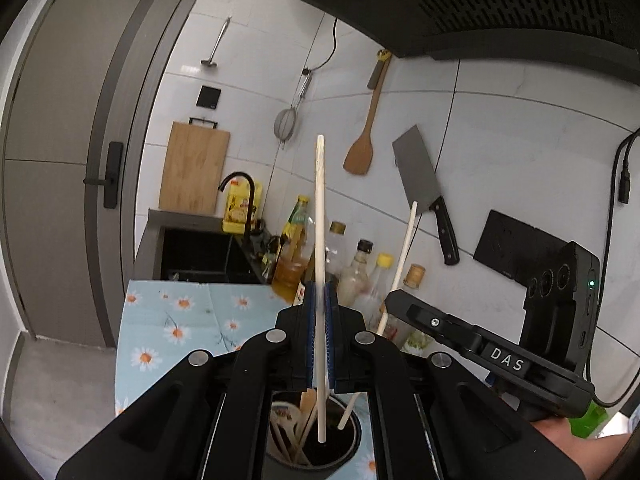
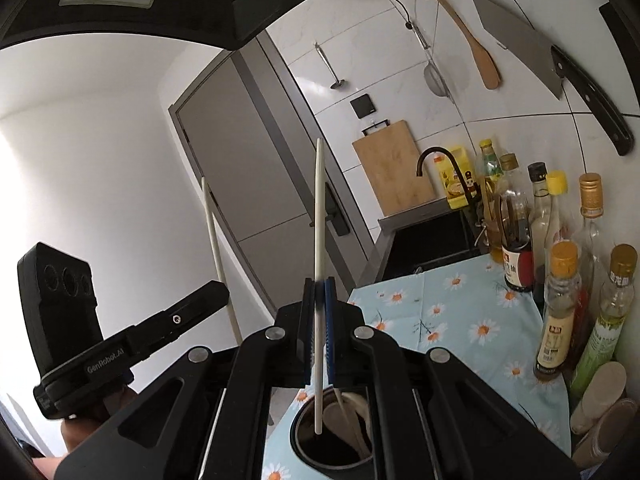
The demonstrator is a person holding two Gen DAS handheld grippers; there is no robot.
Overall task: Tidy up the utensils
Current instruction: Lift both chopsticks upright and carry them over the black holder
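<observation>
A: You are clamping a pale, slim chopstick [image 1: 320, 216] in your left gripper [image 1: 320, 300]; the blue ribbed pads [image 1: 308, 312] are pressing flat on both sides of it, with no gap showing. The stick is standing near upright, its lower tip hanging inside the mouth of the dark round utensil holder [image 1: 348, 448] just below you.

B: And the right?

A: You are doing the same there. Your right gripper [image 2: 319, 300] is closed tight on a second chopstick [image 2: 319, 220], smooth and off-white, its lower end dipping into the same holder [image 2: 304, 440], near the left rim.

B: What is already in the pot?

A: Wooden, flat-bladed tools and thin sticks are leaning against the near-left wall, and a pale spoon-like bowl [image 2: 340, 412] is lying toward the right. The dark middle of the opening is showing free room.

B: Around it?

A: The holder is sitting on a light blue daisy-print cloth [image 2: 452, 312], which is lying bare on the far side. Glass bottles [image 2: 560, 312] are crowding the right edge by the tiled wall. A black sink [image 2: 432, 240] is lying beyond the cloth's far edge. Your two grippers are working close side by side.
</observation>
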